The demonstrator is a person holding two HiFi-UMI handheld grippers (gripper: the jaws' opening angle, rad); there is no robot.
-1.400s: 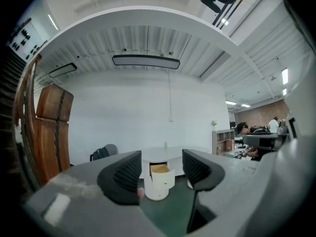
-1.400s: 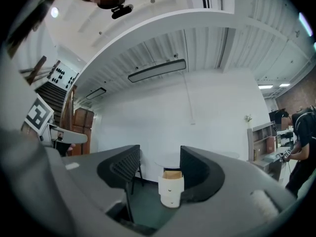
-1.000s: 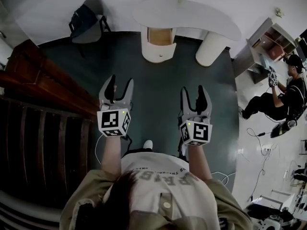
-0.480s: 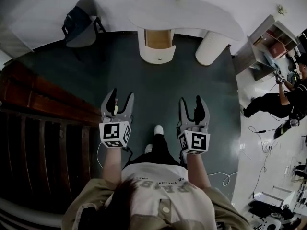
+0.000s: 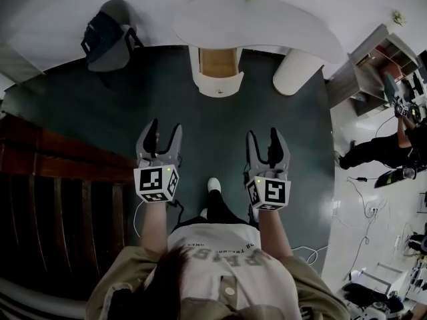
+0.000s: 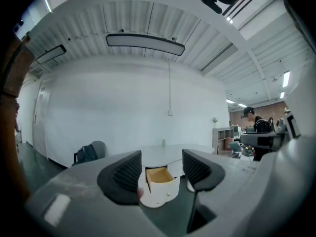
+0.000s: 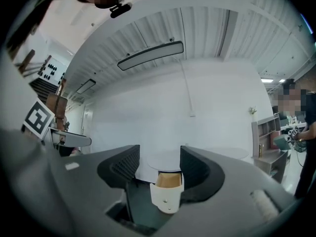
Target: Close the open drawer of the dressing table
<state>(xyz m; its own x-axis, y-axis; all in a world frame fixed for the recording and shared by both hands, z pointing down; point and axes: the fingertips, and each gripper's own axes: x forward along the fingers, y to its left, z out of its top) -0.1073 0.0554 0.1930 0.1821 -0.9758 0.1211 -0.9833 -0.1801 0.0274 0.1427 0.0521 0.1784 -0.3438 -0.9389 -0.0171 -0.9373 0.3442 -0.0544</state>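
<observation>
A white dressing table [image 5: 267, 20] with a curved top stands against the far wall. Its drawer [image 5: 219, 72] is pulled out toward me, showing a tan wooden inside and a rounded white front with a small knob. Both grippers hang in front of me, well short of the table, pointing at it. My left gripper [image 5: 159, 133] is open and empty, and so is my right gripper [image 5: 268, 141]. The drawer [image 6: 159, 184] shows between the left jaws, far off. Between the right jaws the drawer [image 7: 168, 194] also shows, at a distance.
A chair with a dark backpack [image 5: 105, 32] stands left of the table. A dark wooden railing [image 5: 60, 179] runs along my left. At the right are a shelf unit [image 5: 373, 62], a person [image 5: 400, 132] and cables on the floor. The floor between me and the table is dark green.
I have stepped toward the table, which now sits more squarely ahead. Both grippers moved forward with me and sank a little. Their jaws stayed as wide.
</observation>
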